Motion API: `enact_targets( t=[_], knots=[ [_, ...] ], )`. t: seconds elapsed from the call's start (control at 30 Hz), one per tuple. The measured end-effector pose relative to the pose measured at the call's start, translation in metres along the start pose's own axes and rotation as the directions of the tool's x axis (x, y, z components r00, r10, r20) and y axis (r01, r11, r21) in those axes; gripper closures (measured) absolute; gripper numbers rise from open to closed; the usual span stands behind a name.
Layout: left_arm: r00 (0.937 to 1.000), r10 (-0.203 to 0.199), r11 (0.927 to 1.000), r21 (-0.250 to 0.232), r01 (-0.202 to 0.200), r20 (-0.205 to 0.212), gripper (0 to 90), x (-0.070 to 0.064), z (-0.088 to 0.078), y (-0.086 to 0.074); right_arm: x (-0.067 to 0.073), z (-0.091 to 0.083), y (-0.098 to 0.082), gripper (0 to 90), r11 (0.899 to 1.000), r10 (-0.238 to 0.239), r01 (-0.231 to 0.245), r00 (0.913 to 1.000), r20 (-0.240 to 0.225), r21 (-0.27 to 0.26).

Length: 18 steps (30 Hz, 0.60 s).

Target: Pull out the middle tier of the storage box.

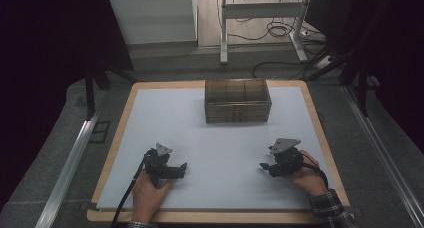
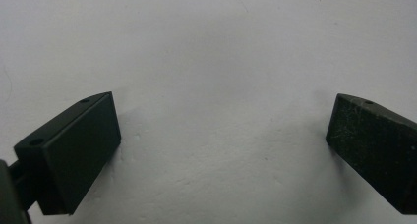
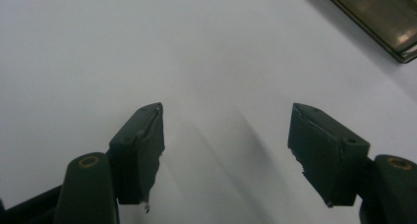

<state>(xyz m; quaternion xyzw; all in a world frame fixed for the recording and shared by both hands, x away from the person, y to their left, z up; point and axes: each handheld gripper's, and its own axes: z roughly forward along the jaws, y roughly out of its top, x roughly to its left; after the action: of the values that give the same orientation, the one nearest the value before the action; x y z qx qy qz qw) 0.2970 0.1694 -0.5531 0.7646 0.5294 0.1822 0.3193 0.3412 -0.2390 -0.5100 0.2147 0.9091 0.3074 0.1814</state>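
Both grippers are resting low near the person's edge of the white sheet (image 1: pixel 220 138), well apart from each other, and both are empty. The left gripper (image 1: pixel 181 169) is sitting with its jaws spread wide over bare sheet; in the left gripper view the two black pads (image 2: pixel 78 150) are standing far apart with nothing between them. The right gripper (image 1: pixel 264 167) is showing its jaws apart too, somewhat narrower, again with only sheet in the gap; its pads (image 3: pixel 140 150) are looking worn, with ragged lower edges. The brown box with compartments (image 1: pixel 238 101) is standing well ahead of both grippers, roughly midway between them at the far side of the sheet, and in the right gripper view one corner of it (image 3: pixel 378 17) is lying up and to the right of the jaws. Judgement: the tools are probably waiting in a ready pose, tips angled inward toward each other, with the box as the likely target. Hard to make out: the box's contents, since its tinted walls and the coarse high view are hiding the inside; whether its stacked front bands are drawers; and whether the pads are touching the sheet or hovering just over it.
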Motion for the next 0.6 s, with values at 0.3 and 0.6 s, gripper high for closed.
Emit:
enact_targets(
  t=[0.3, 0.6],
  knots=[
    [1.0000, 0.000, 1.0000, 0.000, 0.000, 0.000, 0.0, 0.000, 0.000, 0.000, -0.003, 0.003, 0.007, 30.8, 0.999, -0.050, 0.049, 0.9973, 0.054, 0.024],
    [1.0000, 0.000, 1.0000, 0.000, 0.000, 0.000, 0.0, 0.000, 0.000, 0.000, -0.005, 0.007, 0.011, 31.3, 0.997, -0.068, 0.066, 0.9958, 0.060, 0.035]
  ],
)
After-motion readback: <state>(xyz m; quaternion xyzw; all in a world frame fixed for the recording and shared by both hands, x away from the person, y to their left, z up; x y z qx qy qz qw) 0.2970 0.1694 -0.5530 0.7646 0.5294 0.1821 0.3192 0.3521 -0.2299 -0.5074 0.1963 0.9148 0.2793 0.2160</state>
